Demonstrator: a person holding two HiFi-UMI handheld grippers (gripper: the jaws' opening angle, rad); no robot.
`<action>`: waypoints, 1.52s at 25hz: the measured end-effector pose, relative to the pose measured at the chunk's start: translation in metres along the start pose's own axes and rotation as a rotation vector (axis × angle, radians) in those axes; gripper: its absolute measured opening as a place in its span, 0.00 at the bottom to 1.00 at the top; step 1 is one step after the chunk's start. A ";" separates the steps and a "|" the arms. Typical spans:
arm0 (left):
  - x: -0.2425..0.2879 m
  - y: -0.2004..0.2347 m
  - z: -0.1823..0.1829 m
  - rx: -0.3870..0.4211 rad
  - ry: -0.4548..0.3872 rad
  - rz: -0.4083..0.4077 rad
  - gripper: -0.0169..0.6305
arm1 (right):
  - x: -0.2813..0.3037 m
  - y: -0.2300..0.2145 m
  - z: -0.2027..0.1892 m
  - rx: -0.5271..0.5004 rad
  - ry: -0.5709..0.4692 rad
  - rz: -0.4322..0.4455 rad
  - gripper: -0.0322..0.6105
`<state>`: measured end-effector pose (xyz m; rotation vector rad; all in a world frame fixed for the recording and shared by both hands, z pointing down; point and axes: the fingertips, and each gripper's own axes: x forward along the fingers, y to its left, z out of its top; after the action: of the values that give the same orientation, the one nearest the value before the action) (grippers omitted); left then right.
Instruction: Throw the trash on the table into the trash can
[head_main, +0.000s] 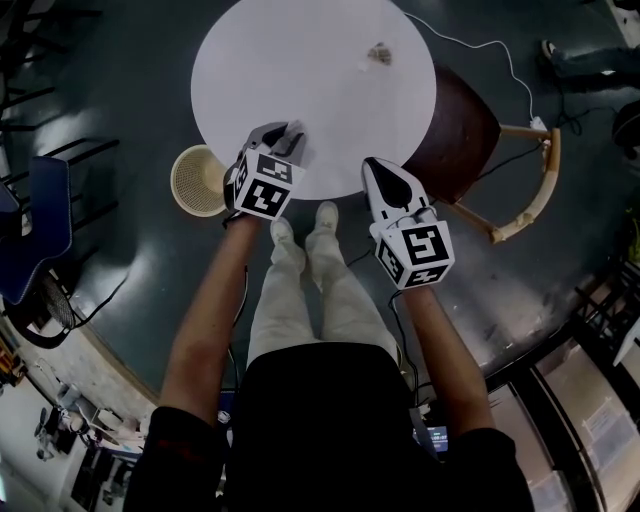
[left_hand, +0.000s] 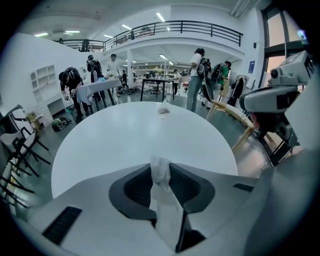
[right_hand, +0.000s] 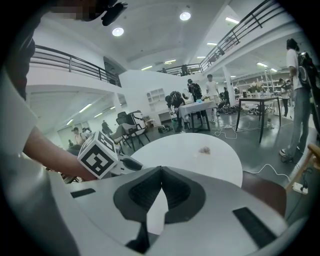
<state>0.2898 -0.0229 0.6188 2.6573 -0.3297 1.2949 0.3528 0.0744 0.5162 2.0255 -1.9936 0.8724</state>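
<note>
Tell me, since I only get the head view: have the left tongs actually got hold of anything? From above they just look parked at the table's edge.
Observer: Yes. The left gripper view shows the left tongs pinching a crumpled white tissue between their pads.
Operator: And the right tongs, are they carrying something too?
Observer: No. In the right gripper view the right tongs are shut pad to pad, with nothing between them.
Operator: Is anyone else nearby? I mostly see floor.
Observer: The left gripper view shows several people standing at other tables, beyond the round table.
</note>
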 end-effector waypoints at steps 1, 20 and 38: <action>-0.001 0.000 0.000 -0.002 -0.003 0.002 0.20 | 0.000 -0.001 0.000 -0.001 0.001 0.003 0.07; -0.080 0.020 -0.045 -0.198 -0.075 0.153 0.20 | 0.027 0.052 -0.012 -0.115 0.055 0.201 0.07; -0.160 0.090 -0.209 -0.375 -0.049 0.249 0.20 | 0.081 0.206 -0.063 -0.195 0.142 0.331 0.07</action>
<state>0.0117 -0.0386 0.6246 2.3848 -0.8436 1.0987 0.1322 0.0175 0.5520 1.5139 -2.2686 0.8155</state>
